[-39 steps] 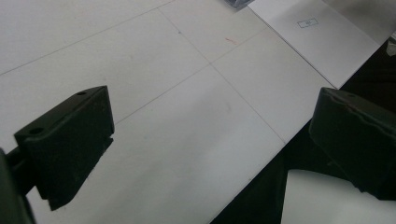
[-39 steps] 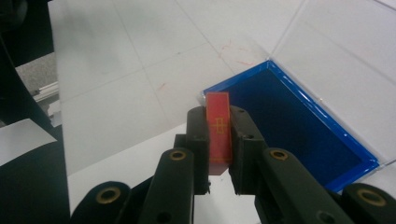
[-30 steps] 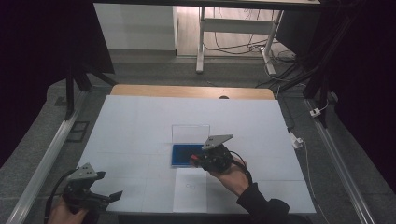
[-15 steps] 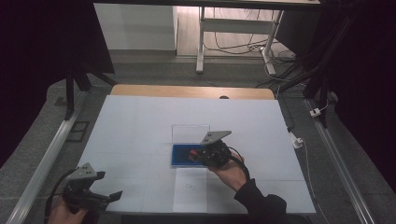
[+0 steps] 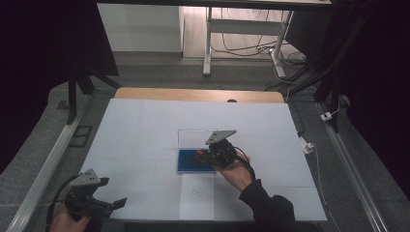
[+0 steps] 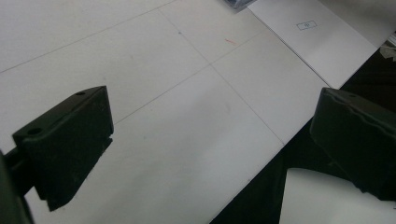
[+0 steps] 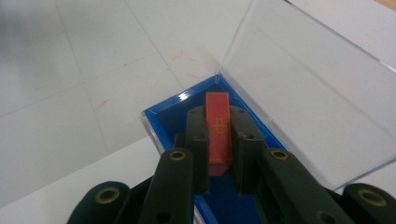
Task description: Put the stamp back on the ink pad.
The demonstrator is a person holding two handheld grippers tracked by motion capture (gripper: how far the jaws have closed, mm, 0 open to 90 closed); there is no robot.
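At centre frame in the high view, the right gripper has edged slightly toward the upper part of the picture over the last second. It pinches a small red rectangular card over the blue-lined clear plastic case with its raised lid, on the white desk. I judge a placing or lifting step. The left gripper, jaws spread, stays at lower left.

The tray is sitting right under the right gripper, with a strip lying between its jaws and sticking out ahead of them over the tray floor. The open lid is standing just beyond and to the gripper's right. The left gripper is hanging well off to the left over the table's near edge, jaws apart.
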